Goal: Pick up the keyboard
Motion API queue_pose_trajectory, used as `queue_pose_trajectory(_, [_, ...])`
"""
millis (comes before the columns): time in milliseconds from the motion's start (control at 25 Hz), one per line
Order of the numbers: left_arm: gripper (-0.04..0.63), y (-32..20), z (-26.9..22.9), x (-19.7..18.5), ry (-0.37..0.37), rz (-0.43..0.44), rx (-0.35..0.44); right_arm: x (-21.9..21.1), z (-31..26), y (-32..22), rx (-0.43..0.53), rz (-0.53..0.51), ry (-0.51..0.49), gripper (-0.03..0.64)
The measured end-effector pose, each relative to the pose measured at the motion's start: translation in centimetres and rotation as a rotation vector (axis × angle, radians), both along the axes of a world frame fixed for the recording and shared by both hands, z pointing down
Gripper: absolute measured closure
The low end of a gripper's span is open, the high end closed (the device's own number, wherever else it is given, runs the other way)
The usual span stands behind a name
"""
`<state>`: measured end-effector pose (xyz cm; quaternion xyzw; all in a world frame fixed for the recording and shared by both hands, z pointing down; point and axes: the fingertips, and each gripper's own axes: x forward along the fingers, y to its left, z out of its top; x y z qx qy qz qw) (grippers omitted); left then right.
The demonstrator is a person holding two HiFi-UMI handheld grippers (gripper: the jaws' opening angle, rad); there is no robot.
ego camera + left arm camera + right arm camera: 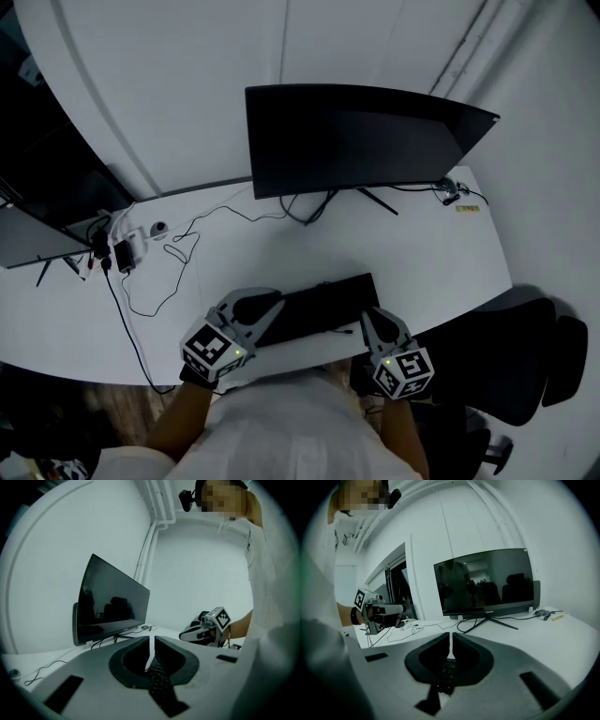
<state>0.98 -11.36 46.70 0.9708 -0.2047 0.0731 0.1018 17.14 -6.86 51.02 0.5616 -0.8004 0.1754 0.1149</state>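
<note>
So we have not picked up the keyboard [323,305] yet. It lies flat on the desk [441,253], near the front edge. Our left gripper [270,305] is at its left end and our right gripper [367,321] at its right end. Both have jaws together, holding nothing. Grabbing and lifting are left. The keyboard is black, long and thin.
</note>
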Motion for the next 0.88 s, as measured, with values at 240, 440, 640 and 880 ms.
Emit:
queue_pose_trajectory(240, [0.565, -1.0, 1.5, -1.2, 0.002, -0.118, -0.066, -1.0, 2.2, -2.6, -0.064, -0.12, 0.0, 0.583])
queue_pose_trajectory(440, [0.565, -1.8, 2.6, -1.0, 0.007, -0.179, -0.075, -1.5, 5.0, -4.0, -0.133, -0.19, 0.008, 0.551])
queue_pose_trajectory(640, [0.565, -1.8, 3.2, -0.3, 0.014, -0.197, -0.1, -1.7, 7.8, -5.1, -0.217, -0.216, 0.017, 0.499])
queue_pose_trajectory(880, [0.565, -2.0, 4.7, -0.6, -0.001, -0.211, -0.115, -2.2, 10.7, -6.4, -0.307, -0.226, 0.035, 0.474])
